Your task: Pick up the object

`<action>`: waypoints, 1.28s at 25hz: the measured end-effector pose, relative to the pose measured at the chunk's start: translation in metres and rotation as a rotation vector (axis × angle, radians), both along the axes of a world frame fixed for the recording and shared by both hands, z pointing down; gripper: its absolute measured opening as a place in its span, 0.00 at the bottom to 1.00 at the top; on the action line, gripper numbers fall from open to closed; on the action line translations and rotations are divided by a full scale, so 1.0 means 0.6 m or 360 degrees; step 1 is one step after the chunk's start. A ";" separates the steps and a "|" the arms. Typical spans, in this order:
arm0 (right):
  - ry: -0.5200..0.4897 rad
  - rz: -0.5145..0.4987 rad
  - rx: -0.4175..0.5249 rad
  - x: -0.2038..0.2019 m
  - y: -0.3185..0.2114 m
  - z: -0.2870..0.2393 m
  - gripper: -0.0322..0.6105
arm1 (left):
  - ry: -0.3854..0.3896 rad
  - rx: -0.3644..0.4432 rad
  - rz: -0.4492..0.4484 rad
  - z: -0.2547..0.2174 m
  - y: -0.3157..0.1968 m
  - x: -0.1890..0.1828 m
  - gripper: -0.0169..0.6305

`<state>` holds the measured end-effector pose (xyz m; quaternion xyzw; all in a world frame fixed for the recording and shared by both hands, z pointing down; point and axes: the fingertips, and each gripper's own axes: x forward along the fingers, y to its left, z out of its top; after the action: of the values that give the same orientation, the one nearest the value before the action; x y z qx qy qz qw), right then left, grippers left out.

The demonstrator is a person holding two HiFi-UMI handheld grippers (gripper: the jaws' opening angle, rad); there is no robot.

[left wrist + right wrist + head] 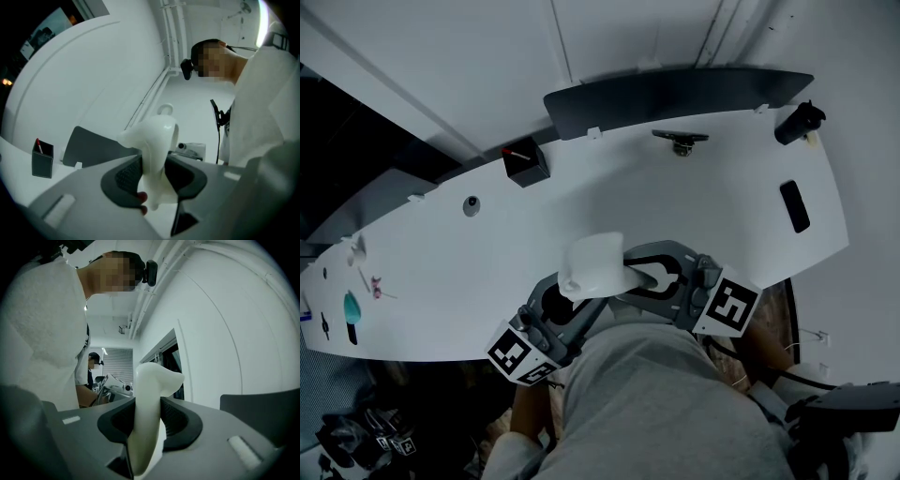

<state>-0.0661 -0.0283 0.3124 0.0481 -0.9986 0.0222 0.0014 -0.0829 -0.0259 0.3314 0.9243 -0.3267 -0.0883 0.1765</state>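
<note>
A glossy white moulded object [598, 265] hangs just above the near edge of the white table [609, 202], close to my body. Both grippers grasp it. My left gripper [574, 302] comes in from the lower left; in the left gripper view its dark pads press on both sides of the white object [157, 154], so the left gripper [154, 180] is shut on it. My right gripper [649, 278] reaches in from the right. In the right gripper view the white object [150, 404] stands upright between that gripper's [149, 423] pads, gripped.
On the table stand a black pen box [525, 162] with a red pen, a small round knob [471, 205], a clamp-like part [680, 141], a flat black slab [794, 205] and a black item [800, 122]. A dark curved panel [675, 94] lines the far edge. Small tools lie at the left end [352, 309].
</note>
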 end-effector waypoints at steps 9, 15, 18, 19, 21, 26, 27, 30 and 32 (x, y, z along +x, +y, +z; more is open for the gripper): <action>-0.0014 0.0010 0.0003 0.001 -0.009 0.001 0.28 | -0.0192 0.0171 -0.0089 -0.003 -0.001 0.003 0.23; 0.0456 0.0080 0.0166 0.015 -0.013 0.069 0.39 | -0.0447 0.0218 -0.0287 0.014 -0.008 -0.002 0.22; 0.0473 0.0158 0.0170 0.022 -0.016 0.078 0.40 | -0.0630 0.0259 -0.0438 0.029 -0.012 -0.010 0.22; 0.0478 0.0198 0.0149 0.024 -0.017 0.081 0.39 | -0.0687 0.0258 -0.0491 0.036 -0.012 -0.013 0.22; 0.0512 0.0286 0.0139 0.024 -0.017 0.089 0.38 | -0.0742 0.0232 -0.0606 0.047 -0.014 -0.024 0.22; 0.0531 0.0445 0.0226 0.017 -0.019 0.098 0.30 | -0.0729 0.0133 -0.0879 0.059 -0.021 -0.061 0.22; 0.0525 0.0474 0.0214 0.020 -0.021 0.098 0.25 | -0.0749 0.0128 -0.0906 0.061 -0.021 -0.066 0.22; 0.0571 0.0603 0.0178 0.030 -0.035 0.109 0.05 | -0.0792 0.0133 -0.0967 0.063 -0.021 -0.069 0.22; 0.0616 0.0642 0.0174 0.027 -0.045 0.118 0.05 | -0.0805 0.0136 -0.0984 0.063 -0.022 -0.064 0.22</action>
<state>-0.0497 -0.0552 0.3835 0.2491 -0.9497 -0.0415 0.1850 -0.1213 -0.0391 0.3692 0.7815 -0.6186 0.0794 0.0170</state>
